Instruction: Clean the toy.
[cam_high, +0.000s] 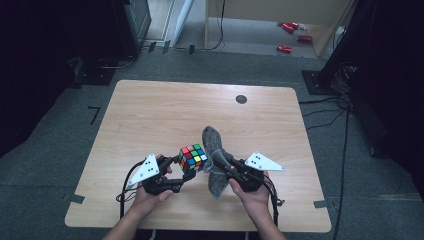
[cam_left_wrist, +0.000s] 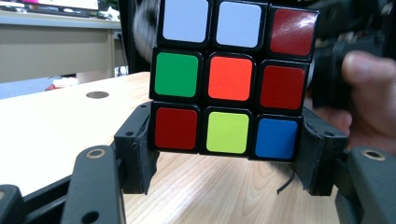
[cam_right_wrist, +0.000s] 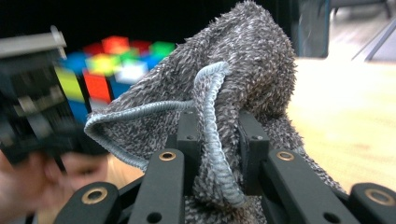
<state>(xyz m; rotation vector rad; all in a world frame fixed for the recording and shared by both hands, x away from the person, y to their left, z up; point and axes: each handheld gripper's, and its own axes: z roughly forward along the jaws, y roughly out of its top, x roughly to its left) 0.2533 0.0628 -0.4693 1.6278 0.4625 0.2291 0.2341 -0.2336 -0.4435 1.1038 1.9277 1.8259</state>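
Observation:
A colourful puzzle cube (cam_high: 193, 157) hangs just above the wooden table (cam_high: 150, 115), clamped between the jaws of my left gripper (cam_high: 182, 169). Seen up close, the cube (cam_left_wrist: 231, 77) shows red, green, orange, yellow, blue and white squares, and the left gripper (cam_left_wrist: 226, 149) presses on its lower corners. A fuzzy grey cloth (cam_high: 214, 155) with a pale blue hem hangs beside the cube on its right. My right gripper (cam_high: 222, 162) is shut on it. The cloth (cam_right_wrist: 233, 93) bunches up between the black jaws of the right gripper (cam_right_wrist: 217, 149), with the cube (cam_right_wrist: 112, 65) blurred behind.
A small dark round insert (cam_high: 241, 99) sits near the table's far right edge. Grey carpet surrounds the table, with black stands and cables (cam_high: 345, 110) at the right and red items (cam_high: 290, 37) on the floor far back.

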